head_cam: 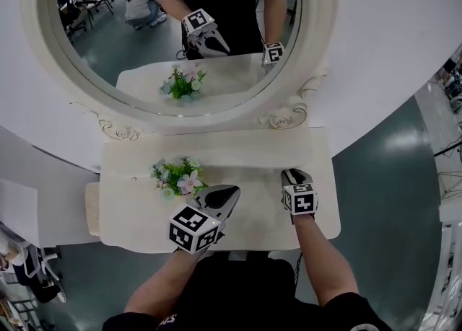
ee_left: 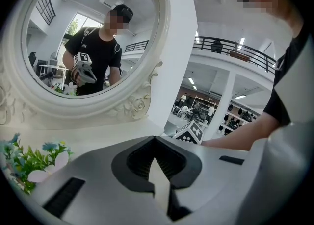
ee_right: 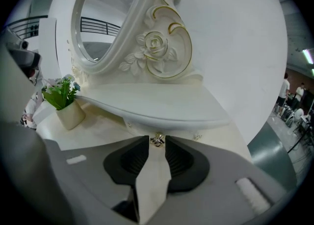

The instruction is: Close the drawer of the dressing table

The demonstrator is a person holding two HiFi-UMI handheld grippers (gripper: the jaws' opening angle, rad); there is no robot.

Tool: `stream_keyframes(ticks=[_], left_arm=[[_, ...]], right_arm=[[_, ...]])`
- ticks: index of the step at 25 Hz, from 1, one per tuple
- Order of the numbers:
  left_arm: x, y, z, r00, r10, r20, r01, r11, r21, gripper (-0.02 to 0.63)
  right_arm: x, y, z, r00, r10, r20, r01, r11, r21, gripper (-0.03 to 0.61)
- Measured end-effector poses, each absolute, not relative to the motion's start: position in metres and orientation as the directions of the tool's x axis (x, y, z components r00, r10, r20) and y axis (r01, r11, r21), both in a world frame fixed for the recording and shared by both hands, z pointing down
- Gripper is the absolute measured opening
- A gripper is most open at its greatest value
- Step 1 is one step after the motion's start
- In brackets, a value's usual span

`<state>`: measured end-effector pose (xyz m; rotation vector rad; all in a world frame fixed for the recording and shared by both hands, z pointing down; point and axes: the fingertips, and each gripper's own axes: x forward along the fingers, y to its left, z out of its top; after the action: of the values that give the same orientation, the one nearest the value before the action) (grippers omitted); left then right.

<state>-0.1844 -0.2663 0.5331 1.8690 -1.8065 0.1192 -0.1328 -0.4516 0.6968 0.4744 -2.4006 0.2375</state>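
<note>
Over the cream-white dressing table, the head view shows the left tongs parked beside the small pot of green and pink flowers, out of the way, while the right tongs reach under the ledge of the oval white-framed mirror. In the left gripper view we see its tongs closed and empty. In the right gripper view, slightly parted tongs flank the small gold knob of the shallow white drawer, which we judge pushed in; nothing blocks it.

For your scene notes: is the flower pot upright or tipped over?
Upright. The flower pot stands on its base on the dressing table, its flowers pointing up.
</note>
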Motion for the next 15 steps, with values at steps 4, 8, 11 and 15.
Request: stream_keyframes(ticks=[4,8,11,15], left_arm=[[-0.186,-0.26,0.524,0.114,-0.908,0.404,-0.955,0.012,0.295,0.005],[-0.186,-0.253,0.514,0.131,-0.911,0.39,-0.959,-0.016,0.284,0.005],[-0.186,-0.247,0.509,0.16,-0.911,0.38,-0.958,-0.051,0.282,0.005],[-0.183,-0.24,0.508,0.205,-0.905,0.372,-0.956,-0.103,0.276,0.005]], right_arm=[[-0.124,-0.443,0.676,-0.724,-0.325,0.609,-0.432,0.901,-0.033,0.114],[-0.108,-0.433,0.66,-0.729,-0.364,0.58,-0.468,0.883,-0.034,0.085],[-0.098,-0.422,0.646,-0.733,-0.396,0.553,-0.496,0.868,-0.035,0.071],[-0.088,-0.4,0.627,-0.745,-0.425,0.515,-0.522,0.851,-0.052,0.058]])
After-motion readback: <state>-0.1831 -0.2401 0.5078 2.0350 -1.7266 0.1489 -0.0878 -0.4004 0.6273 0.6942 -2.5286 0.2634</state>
